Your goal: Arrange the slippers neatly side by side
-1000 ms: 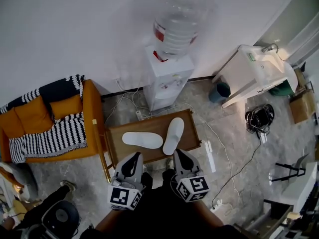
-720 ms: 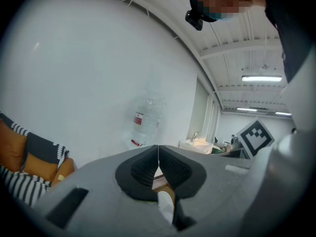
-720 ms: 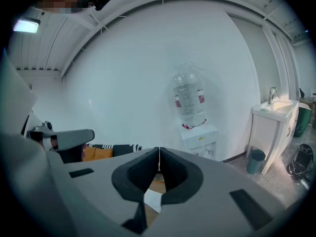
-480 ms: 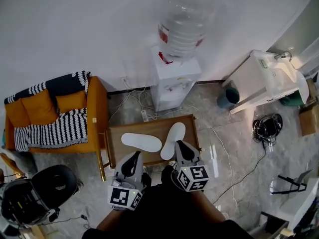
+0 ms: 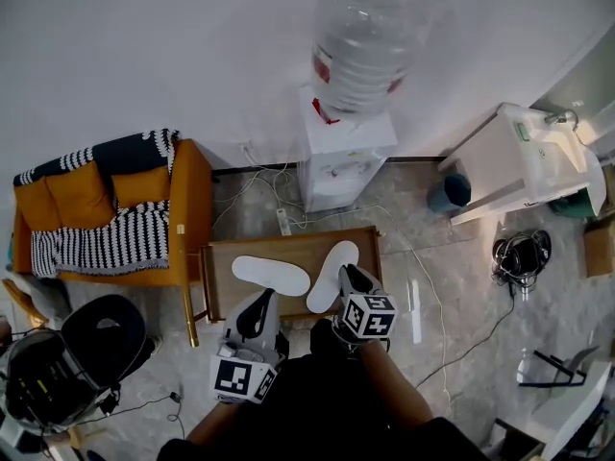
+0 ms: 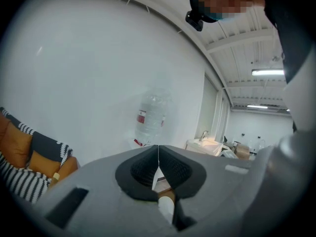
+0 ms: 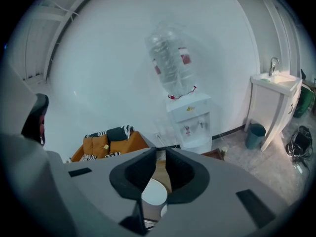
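Two white slippers lie on a low wooden table [image 5: 219, 257]. The left slipper [image 5: 271, 275] lies crosswise. The right slipper [image 5: 333, 273] points away and leans to the right, so the pair forms a V. My left gripper [image 5: 259, 303] hovers at the table's near edge below the left slipper, its jaws [image 6: 158, 149] shut with nothing held. My right gripper [image 5: 349, 274] is over the heel of the right slipper. Its jaws [image 7: 161, 155] are opening with a narrow gap and nothing pinched; a white slipper [image 7: 154, 194] shows below them.
A water dispenser [image 5: 341, 161] with a big bottle stands behind the table. An orange sofa [image 5: 178, 214] with a striped blanket is at the left, a black office chair [image 5: 67, 358] at the lower left. A white sink cabinet [image 5: 519, 161], a blue bin [image 5: 450, 192] and floor cables lie to the right.
My right gripper has moved forward onto the heel of the right slipper. The left gripper has stayed put. Both slippers lie as before.
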`<state>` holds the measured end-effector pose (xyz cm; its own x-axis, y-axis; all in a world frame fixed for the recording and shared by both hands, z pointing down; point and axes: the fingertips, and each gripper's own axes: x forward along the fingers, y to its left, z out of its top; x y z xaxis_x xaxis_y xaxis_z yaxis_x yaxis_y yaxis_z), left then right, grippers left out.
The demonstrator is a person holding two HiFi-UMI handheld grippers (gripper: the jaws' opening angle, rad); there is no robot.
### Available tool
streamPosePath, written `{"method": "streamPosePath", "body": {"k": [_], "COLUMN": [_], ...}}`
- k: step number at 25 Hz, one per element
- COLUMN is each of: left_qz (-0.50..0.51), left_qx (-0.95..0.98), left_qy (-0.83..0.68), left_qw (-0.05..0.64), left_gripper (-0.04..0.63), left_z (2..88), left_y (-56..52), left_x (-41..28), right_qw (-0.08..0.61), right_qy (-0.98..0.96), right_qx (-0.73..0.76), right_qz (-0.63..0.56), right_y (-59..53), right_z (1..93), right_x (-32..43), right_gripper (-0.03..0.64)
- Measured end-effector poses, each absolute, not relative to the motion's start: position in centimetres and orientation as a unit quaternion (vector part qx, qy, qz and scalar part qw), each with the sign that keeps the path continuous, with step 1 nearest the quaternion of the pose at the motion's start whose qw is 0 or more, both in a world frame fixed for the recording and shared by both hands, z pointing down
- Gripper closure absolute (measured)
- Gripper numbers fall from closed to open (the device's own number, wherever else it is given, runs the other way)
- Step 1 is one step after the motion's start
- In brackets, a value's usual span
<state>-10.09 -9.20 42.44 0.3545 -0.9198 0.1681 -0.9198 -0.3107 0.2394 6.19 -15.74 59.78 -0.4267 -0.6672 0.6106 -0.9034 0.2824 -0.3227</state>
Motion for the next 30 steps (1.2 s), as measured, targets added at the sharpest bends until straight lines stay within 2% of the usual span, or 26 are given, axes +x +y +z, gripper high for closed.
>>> {"method": "streamPosePath", "body": {"k": [3, 12, 20, 25, 27, 30], "left_qz": [0.004, 0.009, 0.013, 0.015, 0.016, 0.017], "left_qx": [0.807, 0.804, 0.793, 0.788, 0.786, 0.783], "left_qy": [-0.571, -0.573, -0.585, -0.591, -0.593, -0.596], "left_qw": [0.149, 0.158, 0.169, 0.173, 0.173, 0.177], "left_gripper": [0.578, 0.578, 0.578, 0.578, 0.578, 0.578], "left_z": [42.5, 43.0, 43.8, 44.1, 44.1, 44.4], "left_y": [-9.8, -10.8, -10.3, -10.0, -9.8, -9.7], "left_x": [-10.3, -10.3, -11.4, -12.0, -12.3, -12.8], "right_qw": [0.209, 0.305, 0.339, 0.353, 0.355, 0.357], "right_qy": [-0.764, -0.696, -0.637, -0.615, -0.612, -0.613], "right_qx": [0.497, 0.493, 0.488, 0.483, 0.479, 0.479], "right_qz": [0.354, 0.424, 0.492, 0.514, 0.52, 0.517], "right_y": [-16.5, -16.0, -14.7, -14.6, -14.3, -14.3], "right_z": [63.2, 73.8, 79.8, 82.5, 83.0, 83.3], "right_x": [6.5, 8.1, 9.2, 9.4, 9.2, 8.9], "right_gripper": [0.541, 0.506, 0.482, 0.49, 0.559, 0.572]}}
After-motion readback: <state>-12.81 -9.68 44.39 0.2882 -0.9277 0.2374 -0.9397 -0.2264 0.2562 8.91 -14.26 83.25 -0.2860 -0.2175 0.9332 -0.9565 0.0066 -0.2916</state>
